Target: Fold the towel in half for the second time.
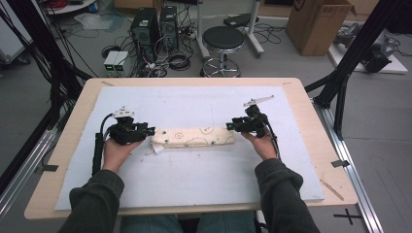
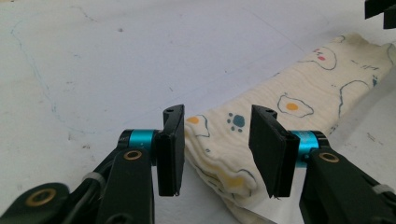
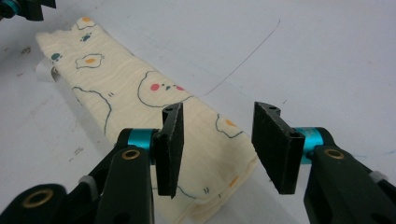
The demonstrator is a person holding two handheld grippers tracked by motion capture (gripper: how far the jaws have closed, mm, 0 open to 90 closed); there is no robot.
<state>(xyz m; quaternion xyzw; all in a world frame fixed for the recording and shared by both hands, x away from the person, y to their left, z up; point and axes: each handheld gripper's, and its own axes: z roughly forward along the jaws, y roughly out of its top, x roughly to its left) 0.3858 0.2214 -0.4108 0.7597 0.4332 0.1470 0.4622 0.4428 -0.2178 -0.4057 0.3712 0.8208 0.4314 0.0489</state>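
**Both tongs set at the ends of the folded cloth**

I have my left tongs at one short end of the folded cloth and my right tongs at the other, so the long cream strip runs straight between them on the white mat that covers the tabletop. I put one at each end because the cloth is folded into a narrow band of several layers; taking it from both ends at once should keep the layers stacked and the band straight for the next fold or lift.

In the left gripper view my left tongs stand wide open, holding nothing, with the near end of the cloth lying in the gap and slightly beyond the jaws. I hold them low and close to the mat so the jaws can straddle the whole thickness of the folded edge.

In the right gripper view my right tongs are open just as wide, also empty. The cloth reaches in from the far side toward the left jaw, and its corner lies under and between the jaws. The right jaw sits over bare mat, so I judge I need to shift a little toward the cloth before I close.
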